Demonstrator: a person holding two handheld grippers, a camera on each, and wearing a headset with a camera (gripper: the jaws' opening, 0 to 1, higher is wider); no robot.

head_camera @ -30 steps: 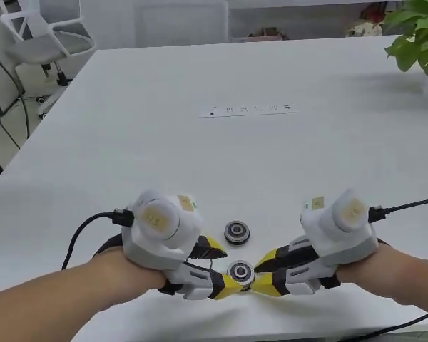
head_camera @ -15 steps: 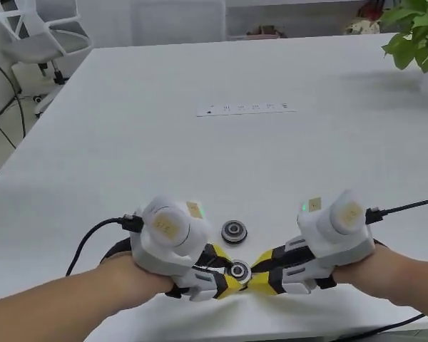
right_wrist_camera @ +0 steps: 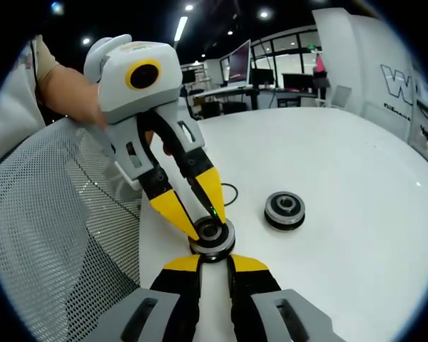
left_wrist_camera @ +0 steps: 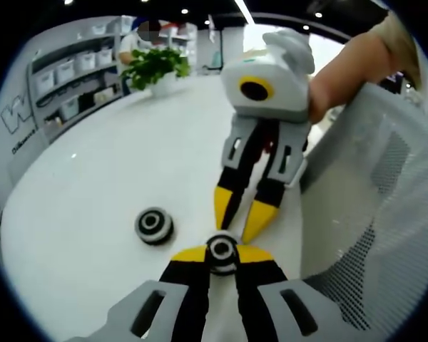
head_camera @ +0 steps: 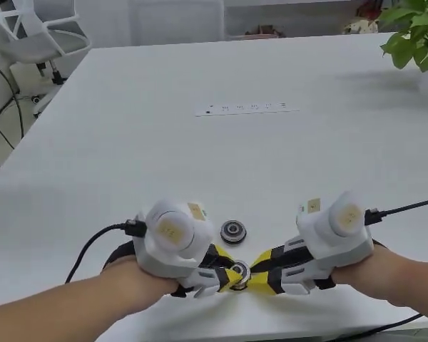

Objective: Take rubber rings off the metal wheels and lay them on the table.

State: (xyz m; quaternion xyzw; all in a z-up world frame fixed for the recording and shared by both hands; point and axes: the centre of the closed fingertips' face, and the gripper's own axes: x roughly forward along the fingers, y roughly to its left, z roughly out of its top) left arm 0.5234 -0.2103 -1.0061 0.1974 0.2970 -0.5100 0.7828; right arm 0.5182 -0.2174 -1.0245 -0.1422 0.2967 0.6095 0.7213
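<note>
A small metal wheel [head_camera: 240, 273] with a black rubber ring is held just above the white table's [head_camera: 200, 157] near edge, between both grippers. My left gripper [head_camera: 228, 276] comes in from the left and is shut on the wheel [left_wrist_camera: 221, 250], its yellow tips on either side. From the opposite side my right gripper [head_camera: 257, 271] is shut on the same wheel's [right_wrist_camera: 212, 236] rim. The right gripper [left_wrist_camera: 241, 222] appears in the left gripper view, and the left gripper [right_wrist_camera: 194, 214] in the right gripper view. A second ringed wheel [head_camera: 232, 229] lies flat a little beyond the grippers.
A white power strip [head_camera: 246, 109] lies mid-table. A potted plant [head_camera: 414, 32] stands at the far right corner and an office chair [head_camera: 39, 35] beyond the far left. Cables [head_camera: 93, 246] trail from both grippers. A mesh chair back [left_wrist_camera: 371, 214] is close behind.
The left gripper's jaws, apart a second ago, have closed onto the wheel that the right gripper holds. The second wheel has not moved.
</note>
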